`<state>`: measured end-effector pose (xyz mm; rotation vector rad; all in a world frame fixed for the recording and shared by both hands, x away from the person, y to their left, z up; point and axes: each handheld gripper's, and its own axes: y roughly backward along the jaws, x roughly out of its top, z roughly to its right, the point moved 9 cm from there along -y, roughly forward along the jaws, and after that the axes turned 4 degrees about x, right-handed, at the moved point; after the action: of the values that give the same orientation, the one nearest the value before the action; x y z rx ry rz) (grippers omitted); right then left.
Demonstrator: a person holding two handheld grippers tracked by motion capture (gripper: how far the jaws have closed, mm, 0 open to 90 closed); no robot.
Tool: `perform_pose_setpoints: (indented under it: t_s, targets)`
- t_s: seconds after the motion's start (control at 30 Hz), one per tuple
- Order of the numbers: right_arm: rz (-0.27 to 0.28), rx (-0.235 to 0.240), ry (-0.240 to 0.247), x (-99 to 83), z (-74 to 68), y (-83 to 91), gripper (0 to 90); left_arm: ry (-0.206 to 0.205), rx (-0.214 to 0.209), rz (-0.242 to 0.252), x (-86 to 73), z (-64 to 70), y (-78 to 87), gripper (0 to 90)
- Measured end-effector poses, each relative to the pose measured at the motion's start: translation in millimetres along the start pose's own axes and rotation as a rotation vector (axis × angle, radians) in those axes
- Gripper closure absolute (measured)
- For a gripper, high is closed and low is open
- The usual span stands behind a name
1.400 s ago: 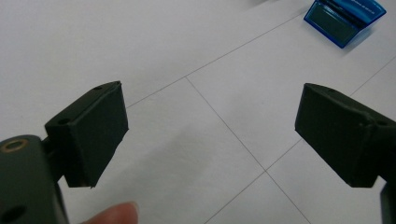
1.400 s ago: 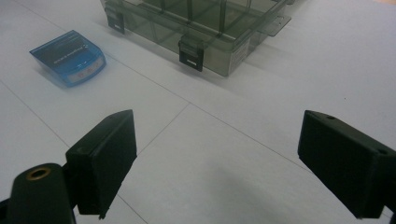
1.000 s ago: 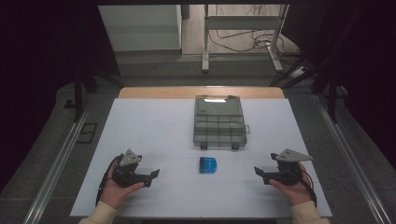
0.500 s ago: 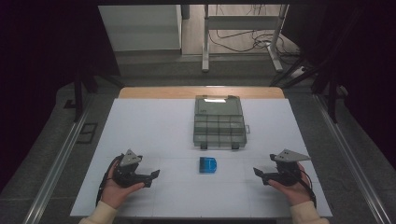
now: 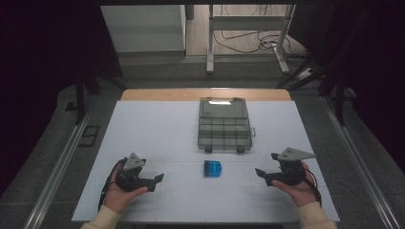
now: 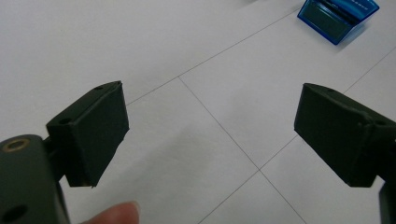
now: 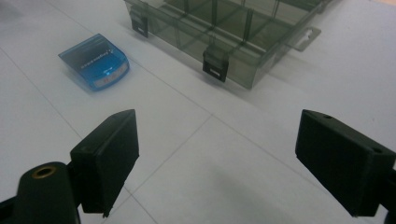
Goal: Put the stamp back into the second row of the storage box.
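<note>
A person sits at the white table (image 5: 143, 124) with a gripper in each hand, both low near the front edge and well apart from each other. The left gripper (image 5: 157, 178) rests in the left hand (image 5: 119, 193), its jaws spread wide with nothing between them; in the left gripper view (image 6: 210, 135) only bare tabletop lies in the gap, and a fingertip (image 6: 116, 213) pokes in at the bottom. The right gripper (image 5: 260, 172) sits in the right hand (image 5: 297, 188), and its jaws also stand wide and empty, as the right gripper view (image 7: 215, 154) makes plain.

Between the two grippers, roughly midway and clear of both, lies a small blue translucent case (image 5: 213, 168), flat on the table. It shows at the upper right corner of the left gripper view (image 6: 338, 16) and at the upper left of the right gripper view (image 7: 95, 60), where some printed lettering is visible on it but is too small to read; it looks closed, though I can't be sure.

Just behind the blue case, further from the person, stands a smoky clear compartment organizer box (image 5: 224, 126) with two dark latches on its near side (image 7: 215, 63). Its dividers are visible through the plastic. Box and case are near each other but not touching.
</note>
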<state>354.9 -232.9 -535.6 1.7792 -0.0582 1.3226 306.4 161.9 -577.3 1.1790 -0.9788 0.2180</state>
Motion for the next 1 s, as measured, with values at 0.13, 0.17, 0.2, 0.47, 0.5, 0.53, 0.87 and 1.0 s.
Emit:
perform_pose_setpoints:
  t_s: [0.13,0.17,0.2,0.47,0.5,0.53,0.87,1.0]
  targets:
    - [0.001,0.026,0.022,12.0,-4.9,-2.2,14.2,0.004,-0.001,0.002,0.2,-0.7,-0.2,10.6]
    - [0.001,0.026,0.022,12.0,-4.9,-2.2,14.2,0.004,-0.001,0.002,0.2,-0.7,-0.2,10.7]
    - [-0.002,0.030,0.029,14.1,-5.7,-2.8,14.2,0.003,-0.002,0.001,0.3,-0.6,-0.2,10.7]
    - [-0.057,0.105,0.102,36.0,-18.7,-15.9,13.9,0.003,-0.002,0.005,0.8,-0.3,0.3,10.7]
    - [-0.057,0.105,0.102,36.0,-18.7,-15.9,13.9,0.003,-0.002,0.005,0.8,-0.3,0.3,10.8]
    - [-0.064,0.114,0.111,38.6,-20.4,-18.3,13.9,0.001,-0.001,0.005,0.7,0.0,0.2,10.8]
    - [-0.138,0.207,0.192,58.9,-46.2,-48.7,13.3,-0.005,-0.006,0.001,0.4,1.9,-0.2,10.7]
    - [-0.161,0.246,0.226,69.4,-60.6,-63.2,13.3,-0.005,-0.007,0.001,0.6,2.2,-0.1,10.8]
